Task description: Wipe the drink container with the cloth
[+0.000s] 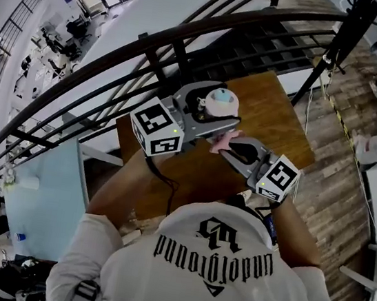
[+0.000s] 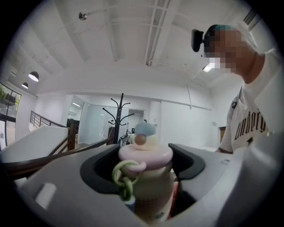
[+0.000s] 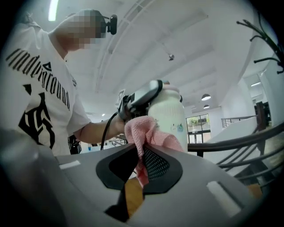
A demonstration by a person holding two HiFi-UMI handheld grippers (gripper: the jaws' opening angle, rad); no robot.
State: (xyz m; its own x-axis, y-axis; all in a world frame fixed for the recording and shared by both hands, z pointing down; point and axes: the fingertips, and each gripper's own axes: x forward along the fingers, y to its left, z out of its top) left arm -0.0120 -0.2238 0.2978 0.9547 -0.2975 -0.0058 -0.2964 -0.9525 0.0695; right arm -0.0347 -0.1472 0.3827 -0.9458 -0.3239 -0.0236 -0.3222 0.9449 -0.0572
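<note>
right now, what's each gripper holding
Left gripper: shut on the drink container.
Right gripper: shut on the pink cloth.

A wooden table stands beside a black railing.
</note>
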